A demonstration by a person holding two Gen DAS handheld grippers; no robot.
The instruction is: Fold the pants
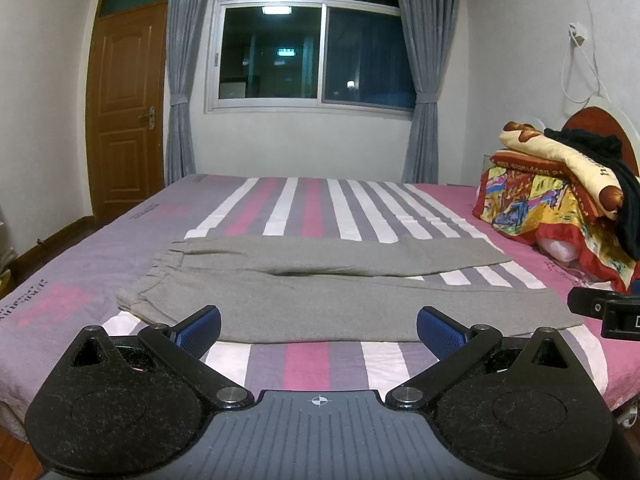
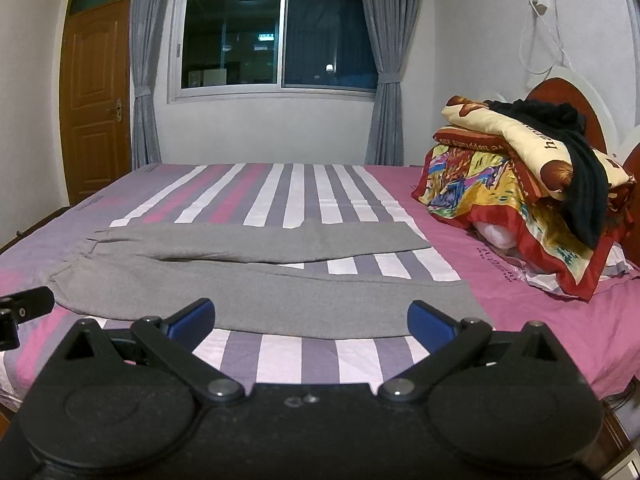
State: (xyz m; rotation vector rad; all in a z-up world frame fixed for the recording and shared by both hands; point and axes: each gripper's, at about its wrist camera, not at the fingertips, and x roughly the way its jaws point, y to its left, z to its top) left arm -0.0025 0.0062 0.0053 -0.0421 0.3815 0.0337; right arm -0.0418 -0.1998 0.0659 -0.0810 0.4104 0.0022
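Two legs of the grey pants (image 1: pixel 320 296) lie spread flat across the striped bedsheet (image 1: pixel 312 364), waistband toward my left and cuffs toward my right. The legs part in a narrow V, so a wedge of striped sheet shows between them near the cuffs. The near leg lies smooth and wide; the far leg has a shallow fold along its inner edge. The elastic waistband is gathered and slightly rumpled. From my right-hand camera the pants (image 2: pixel 256 292) read the same way, lying close to the near edge of the bed.

My left gripper (image 1: pixel 319 330) hovers just short of the near leg with its blue pads (image 1: pixel 202 326) spread wide, holding nothing. My right gripper (image 2: pixel 311 322) is likewise spread apart and empty, its blue pads (image 2: pixel 430 326) just above the hem of the near leg.

At the head of the bed, on my right, folded colourful bedding (image 2: pixel 508 184) is stacked in a pile, with a black garment (image 2: pixel 580 176) draped over the top. Beyond the bed are a dark window (image 1: pixel 316 48) with grey curtains (image 1: pixel 182 80) and a wooden door (image 1: pixel 126 108).
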